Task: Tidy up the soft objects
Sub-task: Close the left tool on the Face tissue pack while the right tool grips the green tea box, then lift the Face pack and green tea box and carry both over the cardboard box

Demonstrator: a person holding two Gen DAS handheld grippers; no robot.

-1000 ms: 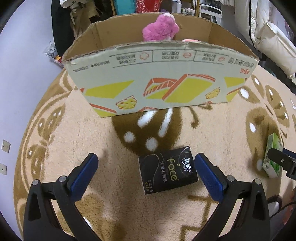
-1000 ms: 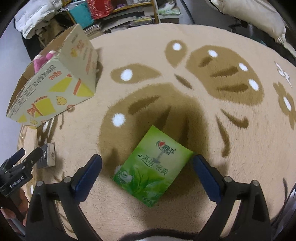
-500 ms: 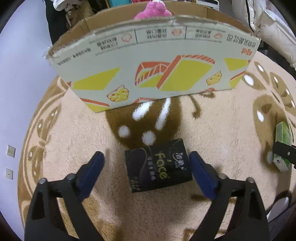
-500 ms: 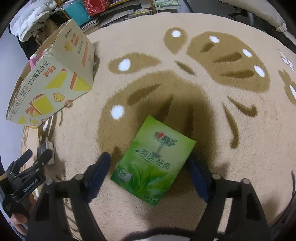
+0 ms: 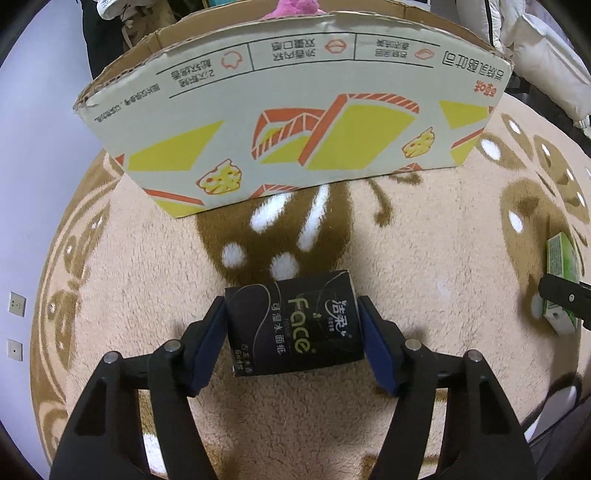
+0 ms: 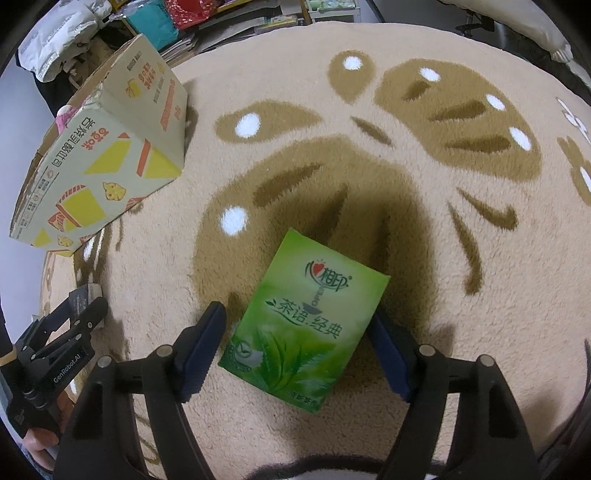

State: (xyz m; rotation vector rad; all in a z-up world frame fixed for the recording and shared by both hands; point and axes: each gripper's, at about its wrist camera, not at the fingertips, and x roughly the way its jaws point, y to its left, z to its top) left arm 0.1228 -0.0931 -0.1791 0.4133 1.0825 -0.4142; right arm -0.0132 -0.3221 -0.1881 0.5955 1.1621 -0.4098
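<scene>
My left gripper (image 5: 293,343) is shut on a black tissue pack (image 5: 293,326) that lies on the beige rug; both blue pads press its sides. My right gripper (image 6: 301,347) straddles a green tissue pack (image 6: 304,321) on the rug; its right pad touches the pack, and a small gap shows at the left pad. The green pack also shows in the left wrist view (image 5: 561,280). A cardboard box (image 5: 295,122) stands just beyond the black pack, with a pink plush toy (image 5: 295,7) inside. The box also shows in the right wrist view (image 6: 99,158).
The round beige rug (image 6: 406,184) with brown leaf patterns covers the floor. Shelves and clutter (image 6: 184,14) stand behind the box. A white pillow (image 5: 546,48) lies at the far right. A wall with sockets (image 5: 16,306) is on the left.
Both grippers lowered and moved forward over their packs. The left jaws closed onto the black pack. The right jaws narrowed around the green pack.
</scene>
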